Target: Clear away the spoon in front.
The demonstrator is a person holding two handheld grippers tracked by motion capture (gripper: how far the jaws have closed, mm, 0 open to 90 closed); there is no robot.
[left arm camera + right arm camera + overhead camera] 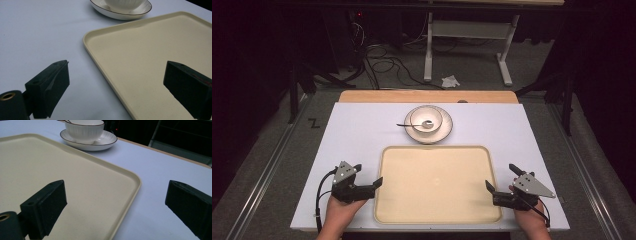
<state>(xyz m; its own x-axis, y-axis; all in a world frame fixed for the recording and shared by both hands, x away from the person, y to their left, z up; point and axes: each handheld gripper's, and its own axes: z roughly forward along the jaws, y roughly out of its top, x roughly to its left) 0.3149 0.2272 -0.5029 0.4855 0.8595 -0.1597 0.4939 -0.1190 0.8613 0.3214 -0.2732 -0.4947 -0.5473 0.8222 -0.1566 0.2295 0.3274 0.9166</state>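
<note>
With jaws spread wide and empty, the left gripper (364,181) and right gripper (502,186) flank the rigid, light-looking cream tray (437,150); take it by its raised side rims, clear of the fragile bowl (426,119).

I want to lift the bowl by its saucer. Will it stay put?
Probably not firmly: the bowl merely sits on the glossy saucer, so it may slide. The spoon overhanging the rim could tip out. Both look ceramic, likely fragile.

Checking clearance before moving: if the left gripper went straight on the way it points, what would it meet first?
Probably the tray: the left gripper straddles its near edge, open. The bowl's plate lies farther off; depth is unclear.
</note>
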